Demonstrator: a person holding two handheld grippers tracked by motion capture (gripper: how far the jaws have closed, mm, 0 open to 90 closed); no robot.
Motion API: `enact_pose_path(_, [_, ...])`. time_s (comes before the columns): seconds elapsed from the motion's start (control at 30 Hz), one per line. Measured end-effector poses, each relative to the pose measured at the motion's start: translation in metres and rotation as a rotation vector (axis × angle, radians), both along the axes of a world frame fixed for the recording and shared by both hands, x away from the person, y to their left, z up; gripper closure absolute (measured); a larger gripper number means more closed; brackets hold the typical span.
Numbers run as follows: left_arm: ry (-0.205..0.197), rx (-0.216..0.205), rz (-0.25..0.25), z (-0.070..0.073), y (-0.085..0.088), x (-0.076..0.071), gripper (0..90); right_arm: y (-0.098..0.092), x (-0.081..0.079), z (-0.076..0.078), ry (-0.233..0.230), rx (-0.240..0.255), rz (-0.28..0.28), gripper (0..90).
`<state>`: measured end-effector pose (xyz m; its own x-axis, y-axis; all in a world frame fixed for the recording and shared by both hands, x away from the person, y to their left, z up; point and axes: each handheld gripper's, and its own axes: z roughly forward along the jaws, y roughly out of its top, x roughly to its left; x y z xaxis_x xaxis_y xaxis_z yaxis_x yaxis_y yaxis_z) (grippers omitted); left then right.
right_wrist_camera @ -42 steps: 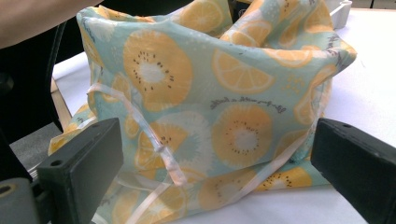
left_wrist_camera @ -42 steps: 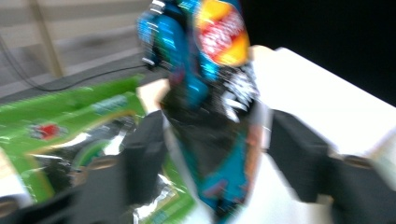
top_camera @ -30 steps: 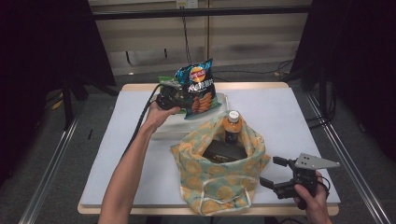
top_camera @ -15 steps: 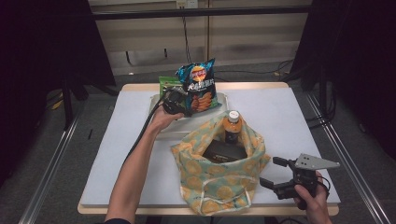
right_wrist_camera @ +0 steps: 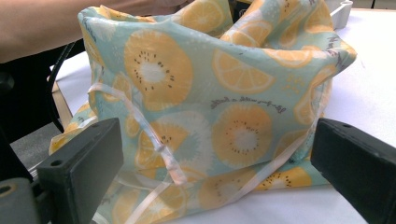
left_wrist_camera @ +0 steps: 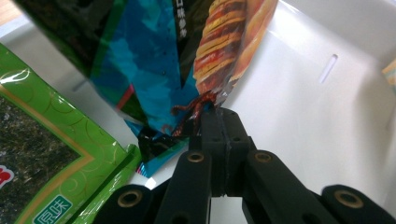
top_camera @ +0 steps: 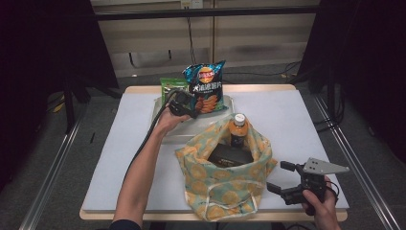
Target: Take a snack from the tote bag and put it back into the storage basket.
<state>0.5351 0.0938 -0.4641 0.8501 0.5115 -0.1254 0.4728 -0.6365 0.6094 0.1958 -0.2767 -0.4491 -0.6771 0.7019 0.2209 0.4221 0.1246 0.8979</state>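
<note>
Packing, part done. Fruit-print bag (top_camera: 225, 184) on tabletop (top_camera: 119, 158) holds a bottle (top_camera: 238, 128) and a dark box (top_camera: 230, 155). Left hand-held gripper (top_camera: 191, 106), jaws clamped on the bottom edge of the chip bag (top_camera: 206, 88), holds it above the white tray (top_camera: 160, 103). Seaweed pack (top_camera: 170, 85) remains there. Right hand-held gripper (top_camera: 282, 179) waits wide, empty, beside the fruit-print bag. Left to do, by judgement: carry chips over, then seaweed.

My blue crinkled plastic chip bag (left_wrist_camera: 154, 60) runs off the top edge of the left gripper view. The green foil seaweed packet (top_camera: 168, 86) sits half hidden behind it. The dark flat box (top_camera: 230, 155) lies partly buried inside the orange-patterned fabric bag (top_camera: 225, 187), its label too small to read.
</note>
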Motion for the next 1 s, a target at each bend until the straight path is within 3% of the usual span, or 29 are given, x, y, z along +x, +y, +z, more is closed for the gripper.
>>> enact_pose_path(0.1, [-0.008, 0.000, 0.005, -0.001, 0.000, 0.001, 88.1, 0.000, 0.000, 0.000, 0.000, 0.000, -0.003, 2.0])
enact_pose_path(0.2, [-0.004, -0.035, 0.050, -0.003, -0.002, 0.001, 86.1, 0.000, 0.000, 0.000, -0.001, 0.000, 0.000, 2.0])
enact_pose_path(0.23, [-0.001, -0.038, 0.049, -0.004, -0.002, 0.001, 84.7, 0.000, 0.000, 0.000, -0.001, 0.000, 0.001, 2.0])
enact_pose_path(0.27, [-0.005, -0.005, 0.014, -0.002, 0.000, 0.002, 83.1, 0.000, 0.000, 0.000, -0.001, 0.000, 0.000, 2.0])
enact_pose_path(0.33, [-0.006, -0.043, 0.043, -0.003, -0.003, -0.001, 80.9, 0.000, 0.001, 0.000, 0.000, 0.001, -0.001, 2.0])
enact_pose_path(0.37, [-0.008, -0.009, 0.006, 0.000, 0.000, 0.000, 79.5, 0.000, 0.001, 0.000, 0.000, 0.000, -0.001, 2.0])
enact_pose_path(0.43, [-0.005, -0.057, 0.033, 0.001, -0.001, -0.004, 78.0, 0.000, 0.001, 0.000, 0.001, 0.000, -0.001, 2.0])
enact_pose_path(0.6, [-0.020, -0.104, 0.016, 0.012, 0.004, -0.014, 73.9, 0.001, 0.001, 0.000, -0.001, -0.002, 0.000, 2.0])
enact_pose_path(0.77, [-0.043, -0.200, 0.010, 0.027, 0.010, -0.033, 68.2, 0.002, 0.002, 0.001, 0.000, -0.003, -0.007, 2.1])
enact_pose_path(0.83, [-0.053, -0.202, -0.008, 0.033, 0.014, -0.041, 67.9, 0.002, 0.003, 0.001, 0.000, -0.003, -0.014, 2.2])
enact_pose_path(1.0, [-0.071, -0.256, -0.038, 0.043, 0.025, -0.063, 70.5, 0.002, 0.003, 0.001, -0.006, -0.009, -0.026, 2.9])
